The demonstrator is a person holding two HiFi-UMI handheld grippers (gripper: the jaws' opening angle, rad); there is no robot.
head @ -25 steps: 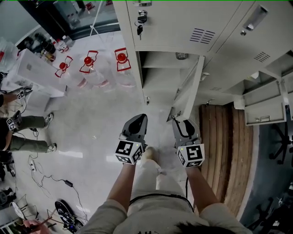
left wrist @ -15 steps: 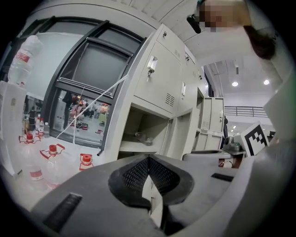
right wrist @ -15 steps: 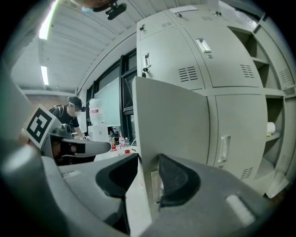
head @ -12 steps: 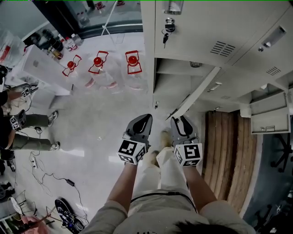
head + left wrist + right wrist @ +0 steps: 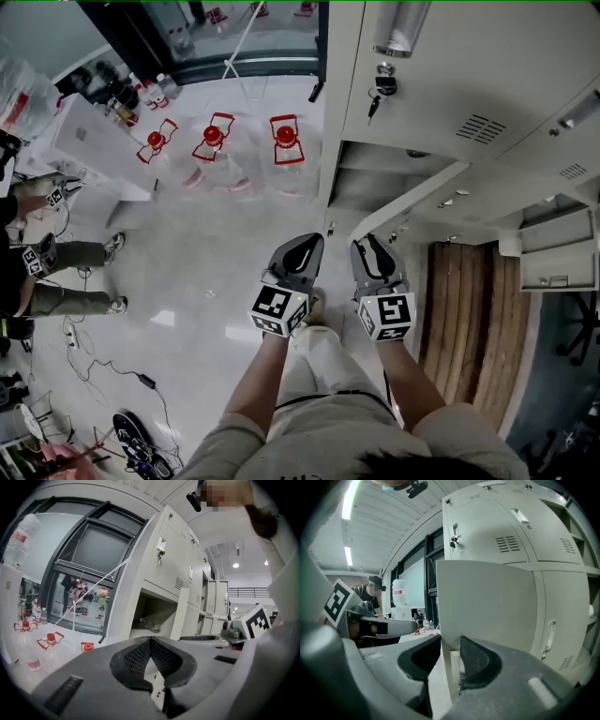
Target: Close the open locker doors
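The grey lockers (image 5: 469, 84) fill the upper right of the head view. One low locker door (image 5: 417, 197) stands partly open over its compartment (image 5: 370, 183). My right gripper (image 5: 372, 246) is at the door's free edge. In the right gripper view the door (image 5: 487, 602) has its edge between the jaws of my right gripper (image 5: 450, 653). Those jaws have just been closing and both pads touch the edge. My left gripper (image 5: 302, 246) hangs beside it over the floor, shut and empty (image 5: 151, 640). The left gripper view shows the door (image 5: 179, 613) edge-on.
Three water jugs with red caps (image 5: 286, 141) stand on the floor to the left of the lockers. People (image 5: 56, 262) and cables (image 5: 103, 366) are at the far left. Wooden boards (image 5: 469, 319) lie at the right, below another open locker door (image 5: 558, 258). Keys (image 5: 380, 94) hang in an upper lock.
The door has swung closer to the locker front while the right gripper stays at its edge. Both grippers have moved towards the lockers.
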